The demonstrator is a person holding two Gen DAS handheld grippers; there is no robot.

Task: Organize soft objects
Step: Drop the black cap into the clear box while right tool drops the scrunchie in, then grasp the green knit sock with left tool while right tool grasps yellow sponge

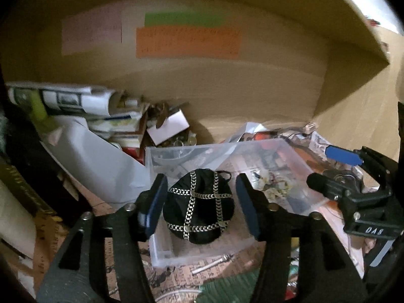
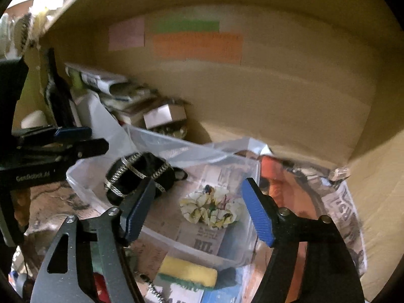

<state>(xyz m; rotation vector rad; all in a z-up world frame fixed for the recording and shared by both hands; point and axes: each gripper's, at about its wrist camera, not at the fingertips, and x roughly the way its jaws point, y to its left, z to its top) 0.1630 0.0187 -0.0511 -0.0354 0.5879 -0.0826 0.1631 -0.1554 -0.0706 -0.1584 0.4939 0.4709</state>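
Observation:
A black soft ball with silver chain bands (image 1: 198, 207) lies in a clear plastic bin (image 1: 176, 255). My left gripper (image 1: 200, 202) is open, its blue pads either side of the ball and above it, not touching. A pale floral scrunchie (image 2: 212, 208) lies in the same bin (image 2: 197, 248), where the black ball (image 2: 137, 174) shows at left. My right gripper (image 2: 197, 207) is open above the scrunchie. Each gripper shows in the other's view: the right one (image 1: 335, 174) and the left one (image 2: 83, 141).
A cardboard box wall (image 1: 227, 88) with coloured paper labels (image 1: 186, 43) stands behind. Rolled papers and small boxes (image 1: 75, 103) pile at the left. Newspaper (image 2: 346, 212) lines the floor. A yellow and green sponge (image 2: 188, 272) lies in front of the bin.

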